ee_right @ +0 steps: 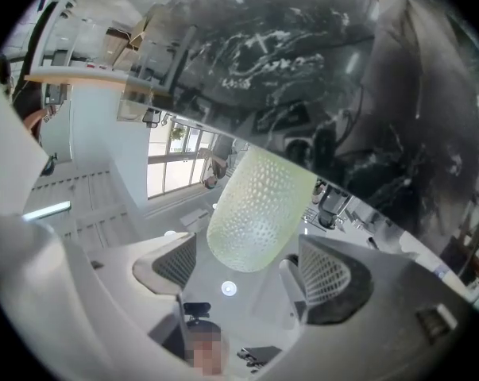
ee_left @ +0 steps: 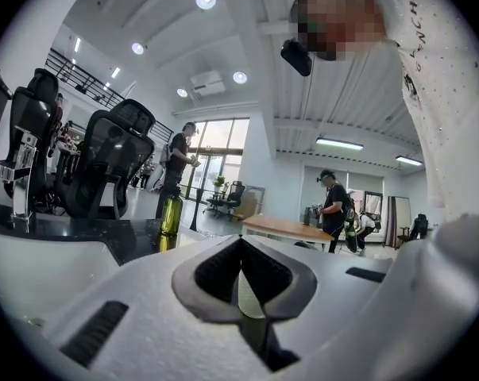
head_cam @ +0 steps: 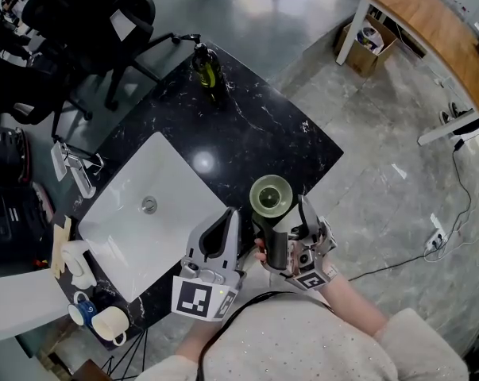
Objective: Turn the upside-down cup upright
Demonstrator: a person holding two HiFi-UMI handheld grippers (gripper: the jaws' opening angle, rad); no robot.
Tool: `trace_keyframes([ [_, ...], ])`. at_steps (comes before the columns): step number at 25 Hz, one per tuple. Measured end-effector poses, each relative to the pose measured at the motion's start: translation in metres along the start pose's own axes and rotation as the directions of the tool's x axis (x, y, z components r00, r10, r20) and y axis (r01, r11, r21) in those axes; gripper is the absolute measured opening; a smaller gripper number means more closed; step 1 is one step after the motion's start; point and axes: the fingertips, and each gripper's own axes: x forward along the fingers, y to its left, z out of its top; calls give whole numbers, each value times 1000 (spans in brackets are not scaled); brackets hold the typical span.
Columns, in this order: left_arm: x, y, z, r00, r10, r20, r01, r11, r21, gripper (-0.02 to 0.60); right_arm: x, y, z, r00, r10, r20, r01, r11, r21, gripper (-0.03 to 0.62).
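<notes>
A pale green dimpled cup (head_cam: 271, 195) stands on the black marble counter (head_cam: 247, 125) near its front edge. It looks mouth-down, with its round closed end up. In the right gripper view, which is turned upside down, the cup (ee_right: 259, 209) sits between the jaws with a gap on each side. My right gripper (head_cam: 280, 214) (ee_right: 247, 264) is open around it and no pad touches it. My left gripper (head_cam: 225, 227) (ee_left: 239, 248) hovers just left of the cup, its pads together and empty.
A white sink (head_cam: 148, 213) with a tap (head_cam: 79, 167) is set into the counter to the left. A green bottle (head_cam: 206, 67) stands at the far edge. Mugs (head_cam: 104, 320) sit at the near left. Office chairs (head_cam: 88, 22) and a wooden desk (head_cam: 430, 30) lie beyond.
</notes>
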Motion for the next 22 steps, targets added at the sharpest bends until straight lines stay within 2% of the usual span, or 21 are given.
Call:
trace_keyframes([
  [3,-1,0,-2,1000,-1,2,1,1000,8,6,-5,-5,-4,999,-31,-26,31,999,-16,373],
  [9,-4,-2,-4,1000,-1,4,1,1000,-1,6,-2,-5,-25,989,-47,-142,40,998,-52,373],
  [11,-5,-2,-3,1000,-2,9,2,1000,-6,6,-3,-7,-31,985,-73,-157,63,995,-72,373],
  [13,-5,-3,-1,1000,-2,15,2,1000,-7,6,-7,-11,-35,977,-127,-169,105,985,-134,373],
  [16,-6,-6,-3,1000,-5,19,5,1000,-1,6,-10,-17,-47,943,-270,-195,203,930,-305,371],
  [19,-9,-7,-8,1000,-4,14,4,1000,8,6,-14,-21,-67,883,-407,-234,256,835,-486,351],
  [22,-11,-12,-14,1000,-13,5,13,1000,6,6,-21,-22,-73,844,-493,-212,289,750,-595,201],
])
